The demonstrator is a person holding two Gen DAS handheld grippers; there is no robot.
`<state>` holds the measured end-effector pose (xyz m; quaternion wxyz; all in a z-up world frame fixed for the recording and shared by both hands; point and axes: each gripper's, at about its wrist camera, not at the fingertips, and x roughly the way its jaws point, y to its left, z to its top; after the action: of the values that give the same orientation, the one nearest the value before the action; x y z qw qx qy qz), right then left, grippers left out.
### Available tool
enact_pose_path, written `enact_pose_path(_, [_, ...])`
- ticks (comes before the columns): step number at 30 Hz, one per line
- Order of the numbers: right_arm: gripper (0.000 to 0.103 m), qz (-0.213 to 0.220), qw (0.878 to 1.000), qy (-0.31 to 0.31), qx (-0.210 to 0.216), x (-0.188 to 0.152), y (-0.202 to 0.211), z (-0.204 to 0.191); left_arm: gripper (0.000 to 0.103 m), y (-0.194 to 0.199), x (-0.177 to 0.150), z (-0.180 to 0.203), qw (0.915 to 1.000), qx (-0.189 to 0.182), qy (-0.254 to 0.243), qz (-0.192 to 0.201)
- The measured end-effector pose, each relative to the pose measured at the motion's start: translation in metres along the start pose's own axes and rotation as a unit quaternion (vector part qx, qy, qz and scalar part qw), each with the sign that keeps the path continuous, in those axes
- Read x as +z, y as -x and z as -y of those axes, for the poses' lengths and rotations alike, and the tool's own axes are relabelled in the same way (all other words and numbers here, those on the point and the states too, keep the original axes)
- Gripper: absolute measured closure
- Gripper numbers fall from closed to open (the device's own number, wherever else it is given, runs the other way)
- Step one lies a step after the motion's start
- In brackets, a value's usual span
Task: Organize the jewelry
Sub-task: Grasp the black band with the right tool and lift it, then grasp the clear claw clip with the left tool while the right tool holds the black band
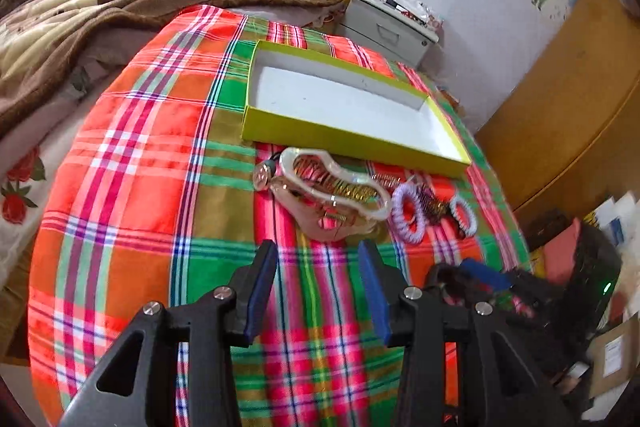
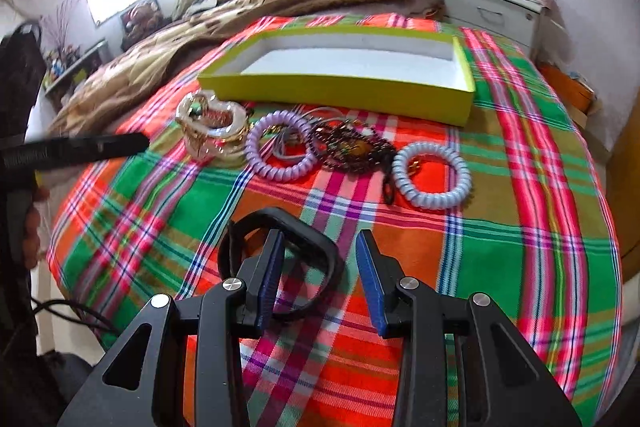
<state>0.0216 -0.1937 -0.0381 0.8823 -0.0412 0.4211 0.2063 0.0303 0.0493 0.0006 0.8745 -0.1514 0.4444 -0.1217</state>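
Plaid bedspread [image 2: 520,187] hosting jewelry, green box [image 2: 340,91] sitting empty at 12; right gripper [image 2: 320,279] fingers spreading apart over black bangle [image 2: 316,239], left gripper [image 1: 316,291] gaping too; maybe straddle rim, squeeze gently

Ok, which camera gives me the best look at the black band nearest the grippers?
The right wrist view. The black band lies on the plaid cloth just past the open right gripper, its loop mostly visible. In the left wrist view I cannot pick it out; the right gripper covers that area.
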Motion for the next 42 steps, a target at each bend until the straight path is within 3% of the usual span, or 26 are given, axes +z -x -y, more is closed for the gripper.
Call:
enact_pose_path(9, [0.065, -0.011, 0.999, 0.03, -0.015, 0.001, -0.002, -0.007, 0.059, -0.021, 0.016, 0.006, 0.9989, 0.002, 0.034, -0.032])
enact_pose_path(12, [0.078, -0.008, 0.999, 0.028, -0.016, -0.001, -0.001, -0.008, 0.059, -0.028, 0.019, 0.009, 0.998, 0.011, 0.047, -0.041])
enact_pose_path(15, [0.079, -0.006, 0.999, 0.032, -0.019, -0.003, 0.0, -0.009, 0.059, -0.034, 0.023, 0.012, 0.9969, 0.022, 0.06, -0.045])
enact_pose_path(22, [0.084, 0.007, 1.0, 0.015, -0.008, -0.001, 0.003, -0.006, 0.054, -0.034, 0.025, 0.016, 0.995, 0.077, 0.052, -0.038])
enact_pose_path(29, [0.085, 0.015, 1.0, 0.009, 0.006, 0.0, 0.003, -0.004, 0.055, -0.021, 0.022, -0.016, 0.9862, 0.145, 0.077, -0.025])
enact_pose_path(32, [0.085, 0.019, 1.0, 0.006, 0.007, 0.002, 0.003, -0.004, 0.055, -0.008, 0.023, -0.019, 0.9891, 0.109, 0.099, 0.004])
enact_pose_path(34, [0.085, 0.024, 1.0, 0.003, 0.008, 0.003, 0.004, -0.003, 0.054, -0.004, 0.027, -0.008, 0.9922, 0.095, 0.08, 0.012])
enact_pose_path(38, [0.085, 0.034, 0.999, -0.002, 0.008, 0.005, 0.008, -0.003, 0.054, -0.021, 0.036, 0.01, 0.9938, 0.094, 0.058, -0.01])
enact_pose_path(42, [0.085, 0.039, 0.999, -0.007, 0.009, 0.007, 0.011, -0.001, 0.054, -0.036, 0.038, 0.012, 0.99, 0.129, 0.051, -0.023])
